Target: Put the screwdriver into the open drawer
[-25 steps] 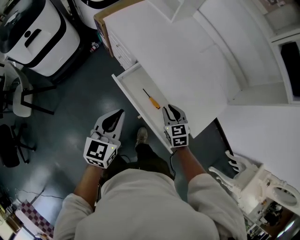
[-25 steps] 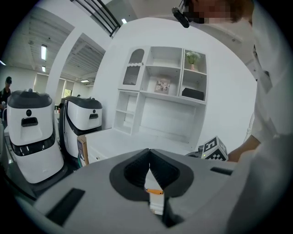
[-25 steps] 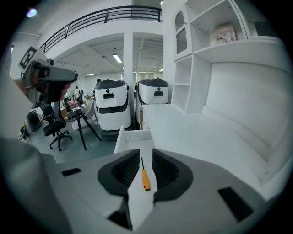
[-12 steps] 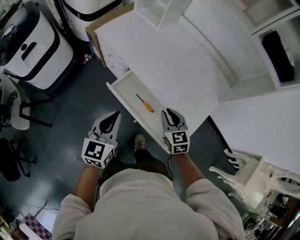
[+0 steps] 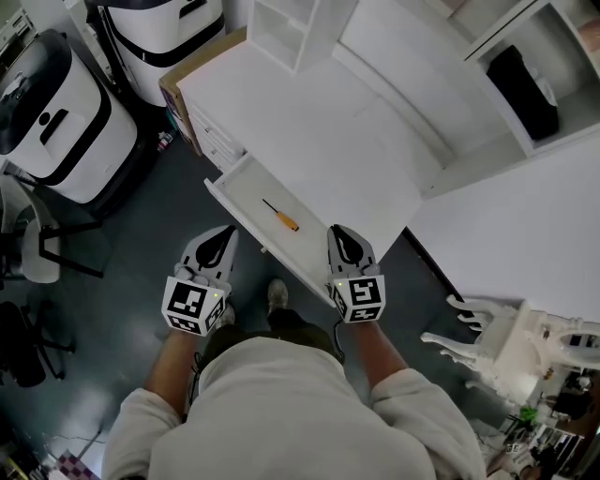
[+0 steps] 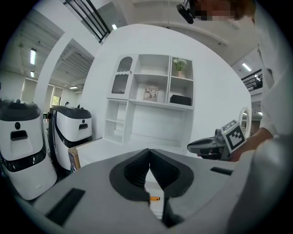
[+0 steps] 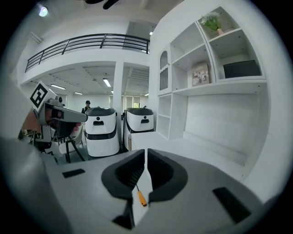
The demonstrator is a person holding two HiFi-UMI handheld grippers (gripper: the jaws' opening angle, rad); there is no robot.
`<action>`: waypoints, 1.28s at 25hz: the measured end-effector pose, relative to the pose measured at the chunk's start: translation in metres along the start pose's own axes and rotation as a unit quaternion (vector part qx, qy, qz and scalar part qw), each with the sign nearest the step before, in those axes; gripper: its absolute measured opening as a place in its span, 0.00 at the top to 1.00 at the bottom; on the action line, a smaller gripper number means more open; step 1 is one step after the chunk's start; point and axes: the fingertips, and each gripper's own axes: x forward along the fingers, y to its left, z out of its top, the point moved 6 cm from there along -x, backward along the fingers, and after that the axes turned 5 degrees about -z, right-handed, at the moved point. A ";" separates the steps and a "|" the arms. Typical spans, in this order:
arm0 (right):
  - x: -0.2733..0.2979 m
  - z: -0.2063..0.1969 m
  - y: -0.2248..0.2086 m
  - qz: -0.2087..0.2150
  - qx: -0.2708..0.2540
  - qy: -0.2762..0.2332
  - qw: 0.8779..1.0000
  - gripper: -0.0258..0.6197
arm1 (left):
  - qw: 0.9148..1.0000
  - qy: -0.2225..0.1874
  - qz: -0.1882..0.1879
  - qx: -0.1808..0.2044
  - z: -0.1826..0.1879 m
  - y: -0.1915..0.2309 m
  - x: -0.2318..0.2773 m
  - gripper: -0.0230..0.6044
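Observation:
The screwdriver (image 5: 281, 217), with its orange handle and thin dark shaft, lies flat inside the open white drawer (image 5: 228, 191), which is pulled out of the desk. My right gripper (image 5: 339, 232) hovers at the drawer's near right end, a short way from the handle. Its jaws have just been closing with nothing between them, and they now stand shut. In the right gripper view the screwdriver (image 7: 141, 197) shows below the closed tips. My left gripper (image 5: 227, 233) is shut and empty, over the floor just left of the drawer. Only the orange handle (image 6: 154, 198) peeks out below it.
The white desk top (image 5: 319, 122) runs back to a shelf unit (image 5: 281, 28). Two white machines (image 5: 61, 112) and a cardboard box (image 5: 202, 52) stand on the dark floor at the left. A chair (image 5: 37, 230) stands further left. White plastic parts (image 5: 511, 347) sit at the lower right.
My right gripper's jaws have closed, and it has drawn back a little from the screwdriver. The screwdriver stays in the drawer. The left gripper has hardly shifted.

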 end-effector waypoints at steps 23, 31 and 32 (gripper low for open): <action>-0.057 0.023 -0.004 -0.034 0.021 -0.058 0.997 0.96 | 1.000 -0.005 -0.014 0.025 0.013 -0.010 -0.005 0.96; -0.057 0.024 -0.004 -0.029 0.020 -0.058 0.998 0.96 | 1.000 -0.006 -0.010 0.026 0.015 -0.011 -0.006 0.96; -0.056 0.024 -0.005 -0.028 0.020 -0.058 0.998 0.96 | 1.000 -0.006 -0.009 0.027 0.015 -0.011 -0.006 0.96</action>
